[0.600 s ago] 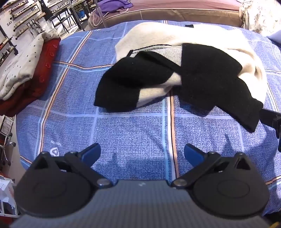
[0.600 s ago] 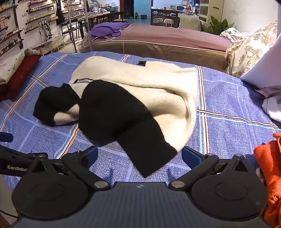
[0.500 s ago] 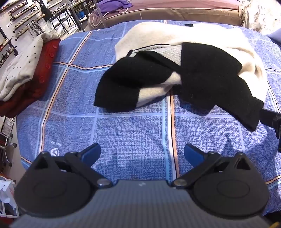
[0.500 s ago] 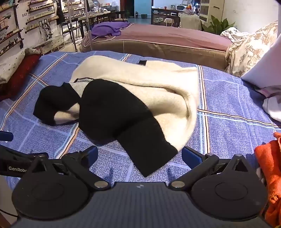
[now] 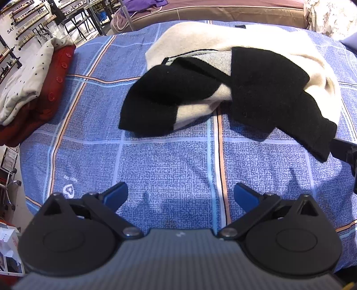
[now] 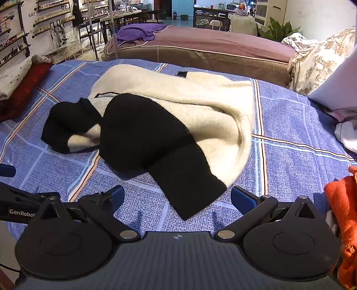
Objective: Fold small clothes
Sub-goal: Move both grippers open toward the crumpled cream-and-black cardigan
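Nothing has shifted since the earlier frame | we hold left gripper (image 5: 180, 196) and right gripper (image 6: 177, 199) released, empty, low-centre | crumpled sweater (image 5: 223, 84) ahead awaits spreading.

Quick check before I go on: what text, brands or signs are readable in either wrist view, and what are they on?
"GenRobot", last letter cut off: on the left gripper's black body, seen from the right wrist.
"SAY": wall sign by the shelves.
"BE": same wall, partly cut off.
"MILY": wall's left edge, cut off.
Small white print beside a heart logo on the blue bedsheet: too small to read.

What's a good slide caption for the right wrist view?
Open right gripper facing a crumpled cream-and-black sweater on a blue plaid bed.
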A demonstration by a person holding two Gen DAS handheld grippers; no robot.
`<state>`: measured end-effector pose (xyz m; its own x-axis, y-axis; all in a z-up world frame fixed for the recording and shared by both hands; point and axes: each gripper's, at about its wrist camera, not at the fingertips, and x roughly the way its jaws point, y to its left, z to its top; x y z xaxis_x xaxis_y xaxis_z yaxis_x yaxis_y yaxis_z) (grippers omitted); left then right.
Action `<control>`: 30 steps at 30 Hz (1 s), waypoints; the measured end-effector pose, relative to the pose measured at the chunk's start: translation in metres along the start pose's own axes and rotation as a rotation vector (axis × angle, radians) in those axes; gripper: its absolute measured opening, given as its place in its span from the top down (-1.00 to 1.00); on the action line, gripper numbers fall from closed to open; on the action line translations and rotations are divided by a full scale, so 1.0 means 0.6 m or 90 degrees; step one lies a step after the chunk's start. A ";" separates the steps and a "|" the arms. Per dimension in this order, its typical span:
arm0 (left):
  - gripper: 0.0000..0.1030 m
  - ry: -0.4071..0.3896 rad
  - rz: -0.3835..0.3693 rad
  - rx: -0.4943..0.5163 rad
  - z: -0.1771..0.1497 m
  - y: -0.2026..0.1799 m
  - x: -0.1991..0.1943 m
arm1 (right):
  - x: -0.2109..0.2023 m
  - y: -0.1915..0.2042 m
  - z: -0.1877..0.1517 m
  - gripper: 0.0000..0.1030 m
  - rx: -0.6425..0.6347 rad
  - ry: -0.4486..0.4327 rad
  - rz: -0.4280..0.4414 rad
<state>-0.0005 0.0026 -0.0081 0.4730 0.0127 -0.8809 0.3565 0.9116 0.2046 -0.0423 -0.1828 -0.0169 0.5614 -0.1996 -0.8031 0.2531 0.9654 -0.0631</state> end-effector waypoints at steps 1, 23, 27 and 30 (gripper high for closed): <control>-1.00 0.001 0.000 0.000 -0.001 0.000 0.001 | 0.001 0.001 -0.001 -1.00 0.000 0.001 0.001; -1.00 0.024 -0.006 0.008 -0.006 -0.005 0.010 | 0.009 0.003 -0.011 -1.00 0.004 0.012 0.007; -1.00 0.020 -0.005 0.010 -0.006 -0.006 0.010 | 0.009 0.003 -0.011 -1.00 0.004 0.011 0.007; -1.00 0.015 -0.005 0.010 -0.006 -0.008 0.010 | 0.009 0.004 -0.012 -1.00 0.004 0.012 0.007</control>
<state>-0.0023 -0.0001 -0.0160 0.4516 0.0148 -0.8921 0.3726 0.9054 0.2036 -0.0446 -0.1804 -0.0254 0.5494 -0.1866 -0.8145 0.2527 0.9662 -0.0509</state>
